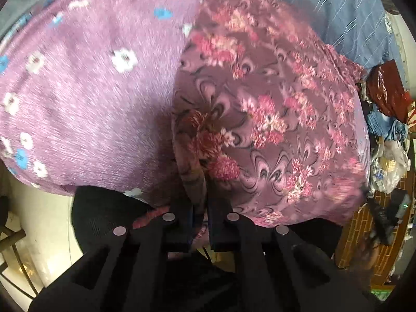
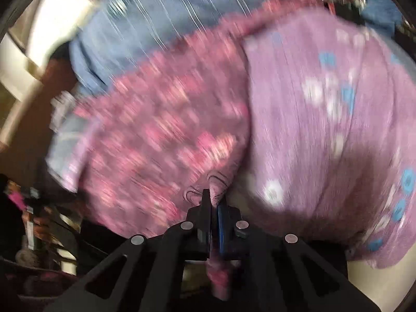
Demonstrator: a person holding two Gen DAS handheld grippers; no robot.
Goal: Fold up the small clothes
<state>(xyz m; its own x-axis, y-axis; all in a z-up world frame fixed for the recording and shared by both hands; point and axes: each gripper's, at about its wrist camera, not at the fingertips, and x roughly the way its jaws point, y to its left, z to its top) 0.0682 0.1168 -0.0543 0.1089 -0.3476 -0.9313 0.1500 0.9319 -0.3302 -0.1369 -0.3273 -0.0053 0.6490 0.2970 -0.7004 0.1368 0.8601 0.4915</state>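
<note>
A mauve garment with pink flowers [image 1: 262, 119] fills the right half of the left wrist view. My left gripper [image 1: 200, 195] is shut on a fold of its near edge. In the blurred right wrist view the same garment [image 2: 161, 130] lies left of centre, and my right gripper [image 2: 213, 200] is shut on a pinched bit of its edge. A lilac cloth with white and blue flowers [image 1: 85, 83] lies under and beside it, also seen in the right wrist view [image 2: 325, 130].
A blue striped cloth [image 1: 345, 10] lies beyond the garments, also in the right wrist view [image 2: 145, 31]. Bags and clutter [image 1: 387, 135] sit at the right. A black round seat [image 1: 104, 215] and pale floor [image 1: 44, 228] are below left.
</note>
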